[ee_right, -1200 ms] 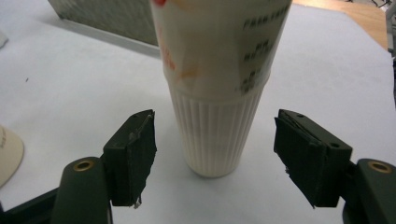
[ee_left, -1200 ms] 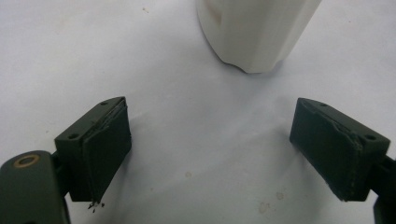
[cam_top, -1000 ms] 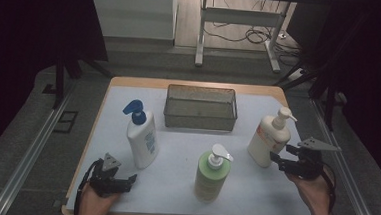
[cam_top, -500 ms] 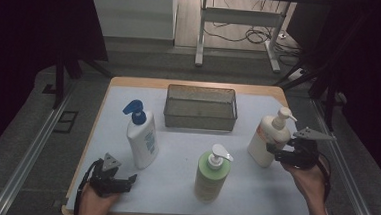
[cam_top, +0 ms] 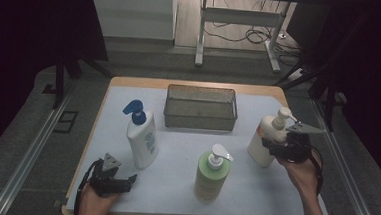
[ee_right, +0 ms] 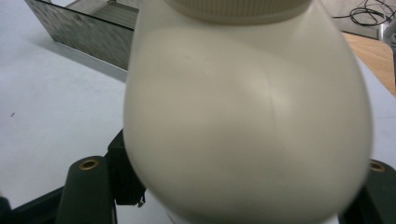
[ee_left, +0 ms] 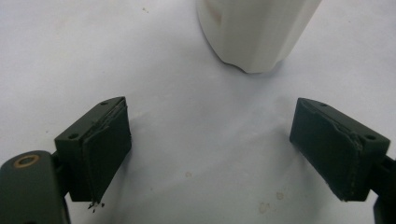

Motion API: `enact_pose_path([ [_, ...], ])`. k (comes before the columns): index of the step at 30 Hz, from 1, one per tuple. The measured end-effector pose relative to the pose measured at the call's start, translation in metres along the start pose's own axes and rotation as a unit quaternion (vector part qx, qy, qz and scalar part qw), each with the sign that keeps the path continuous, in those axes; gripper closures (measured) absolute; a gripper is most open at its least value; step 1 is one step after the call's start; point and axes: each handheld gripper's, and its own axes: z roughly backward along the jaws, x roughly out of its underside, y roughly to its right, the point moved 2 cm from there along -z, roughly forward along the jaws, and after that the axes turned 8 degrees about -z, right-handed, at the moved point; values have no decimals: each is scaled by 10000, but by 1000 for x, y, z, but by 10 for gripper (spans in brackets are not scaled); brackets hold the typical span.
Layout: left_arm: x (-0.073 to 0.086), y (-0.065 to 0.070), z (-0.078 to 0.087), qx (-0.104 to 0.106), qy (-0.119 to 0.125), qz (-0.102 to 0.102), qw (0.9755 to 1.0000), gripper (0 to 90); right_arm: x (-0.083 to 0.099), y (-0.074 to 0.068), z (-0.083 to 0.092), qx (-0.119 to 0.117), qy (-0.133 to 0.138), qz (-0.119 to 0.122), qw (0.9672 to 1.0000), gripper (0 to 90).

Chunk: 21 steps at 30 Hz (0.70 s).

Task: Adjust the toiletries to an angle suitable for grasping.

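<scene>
The right claw [cam_top: 271,145] closes around the cream plastic pump bottle [cam_top: 266,137], not yet lifted toward the wire-mesh basket [cam_top: 200,119]; the left claw [ee_left: 210,154] rests released.

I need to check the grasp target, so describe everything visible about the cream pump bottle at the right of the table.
The cream pump bottle is smooth, glossy plastic with a rounded, wide body, a ribbed collar and a white pump head on top. It stands upright on the white table cover, right of the mesh basket. The right gripper straddles its body, one jaw on each side; whether the pads already press on it is hidden.
</scene>
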Motion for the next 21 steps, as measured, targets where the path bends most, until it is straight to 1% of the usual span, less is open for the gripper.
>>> enact_pose_path([
  [6,0,0,0,1,0,2,10000,124,0,-1,0,12,43,-29,10000,337],
  [9,0,0,0,1,-1,2,10000,124,0,-2,1,-51,48,-98,9999,356],
  [12,0,0,0,1,0,2,10000,124,0,-3,2,-32,55,-104,9999,361],
  [15,0,0,0,2,-1,2,10000,124,0,-3,2,-32,33,-108,9999,364],
  [21,0,0,0,3,-1,4,10000,124,-4,-4,7,-68,-21,-203,9998,368],
])
